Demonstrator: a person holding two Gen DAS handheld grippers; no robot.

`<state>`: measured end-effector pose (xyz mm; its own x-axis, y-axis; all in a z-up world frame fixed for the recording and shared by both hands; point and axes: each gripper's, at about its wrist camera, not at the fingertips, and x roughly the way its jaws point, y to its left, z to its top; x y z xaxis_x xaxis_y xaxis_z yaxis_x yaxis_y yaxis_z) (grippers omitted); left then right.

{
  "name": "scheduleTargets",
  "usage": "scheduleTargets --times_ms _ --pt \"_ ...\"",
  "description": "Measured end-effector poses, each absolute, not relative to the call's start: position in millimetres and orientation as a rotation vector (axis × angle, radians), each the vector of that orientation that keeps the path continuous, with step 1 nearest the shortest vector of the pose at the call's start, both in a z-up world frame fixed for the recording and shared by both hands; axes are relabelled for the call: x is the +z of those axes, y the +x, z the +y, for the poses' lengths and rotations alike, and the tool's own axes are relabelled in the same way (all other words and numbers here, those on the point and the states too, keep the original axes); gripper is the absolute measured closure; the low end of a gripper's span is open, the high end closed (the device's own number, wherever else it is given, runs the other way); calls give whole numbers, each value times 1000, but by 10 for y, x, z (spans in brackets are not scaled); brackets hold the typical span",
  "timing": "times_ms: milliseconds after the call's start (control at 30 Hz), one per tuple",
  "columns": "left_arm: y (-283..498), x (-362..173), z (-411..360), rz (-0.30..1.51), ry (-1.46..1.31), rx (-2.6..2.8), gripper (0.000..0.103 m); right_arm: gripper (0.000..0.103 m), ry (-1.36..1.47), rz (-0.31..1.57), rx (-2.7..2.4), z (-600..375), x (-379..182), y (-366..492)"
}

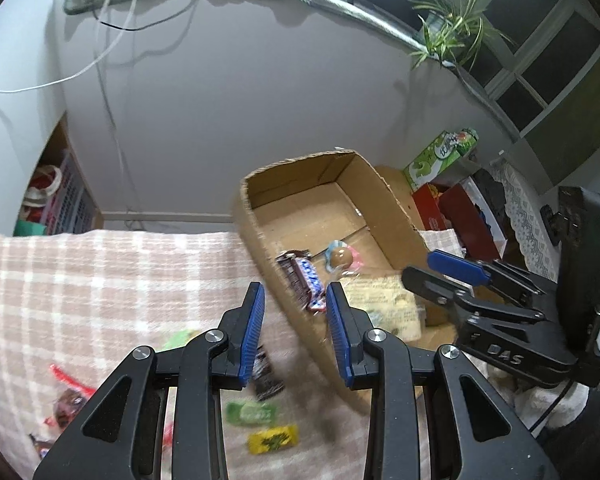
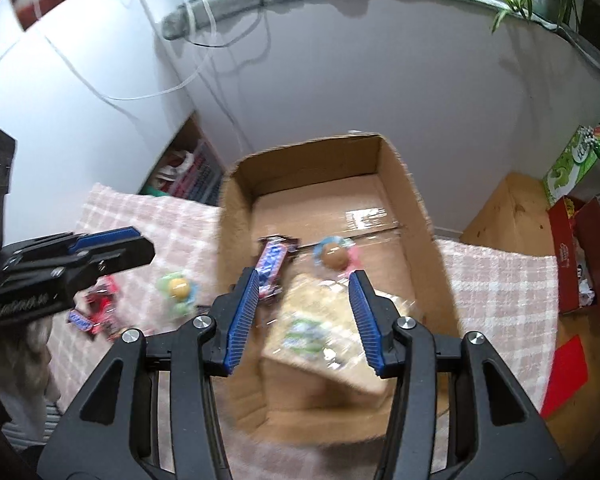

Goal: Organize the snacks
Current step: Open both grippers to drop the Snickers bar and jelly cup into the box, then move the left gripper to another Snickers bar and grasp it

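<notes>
An open cardboard box stands on a pink checked cloth. In it lie a purple chocolate bar, a round brown sweet in a clear wrapper and a pale clear snack packet. My left gripper is open and empty above the box's left wall. My right gripper is open and empty above the packet; it also shows in the left wrist view. Loose snacks lie on the cloth: green, yellow, red-wrapped and a round yellow sweet.
A green carton and red boxes stand to the right of the cloth. A shelf with baskets is at the back left. A wall with hanging cables lies behind. A plant sits on the sill.
</notes>
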<state>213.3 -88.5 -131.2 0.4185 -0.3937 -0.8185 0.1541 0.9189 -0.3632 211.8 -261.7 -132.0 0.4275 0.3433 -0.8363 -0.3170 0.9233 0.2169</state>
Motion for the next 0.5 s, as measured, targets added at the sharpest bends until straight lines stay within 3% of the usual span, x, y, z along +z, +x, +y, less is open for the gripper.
scheduleTargets --times_ms 67,500 --pt "2035 -1275 -763 1078 -257 -339 73 39 23 1036 441 -2557 -1256 1970" --pt "1215 -1347 203 1081 -339 -216 73 38 -128 1065 601 -1987 -1391 1110"
